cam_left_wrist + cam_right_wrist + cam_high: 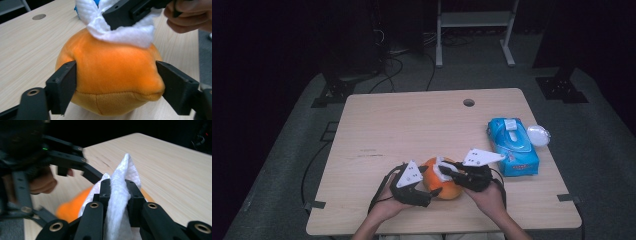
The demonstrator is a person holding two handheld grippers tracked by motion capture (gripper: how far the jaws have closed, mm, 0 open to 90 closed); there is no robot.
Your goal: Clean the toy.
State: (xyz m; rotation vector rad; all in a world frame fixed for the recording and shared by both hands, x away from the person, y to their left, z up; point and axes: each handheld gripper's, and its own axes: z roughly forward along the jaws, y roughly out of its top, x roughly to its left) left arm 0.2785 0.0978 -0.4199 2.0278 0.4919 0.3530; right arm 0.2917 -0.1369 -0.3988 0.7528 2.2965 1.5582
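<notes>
Near the front edge of the table (377, 125), an orange plush toy (443, 186) sits between the person's two hands. From the left, the left gripper (432, 192) lies low and roughly level, its jaws standing wide and pressing into the toy's two sides, as the left gripper view shows. From the right, the right gripper (445, 170) reaches in over the toy's top, its jaws clamped narrow on a white wipe (120, 195) that rests on the plush. Both hands cup the grippers from below, wrists coming in over the table's near edge. A blue wipe pack (513, 146) lies well apart at the right.
</notes>
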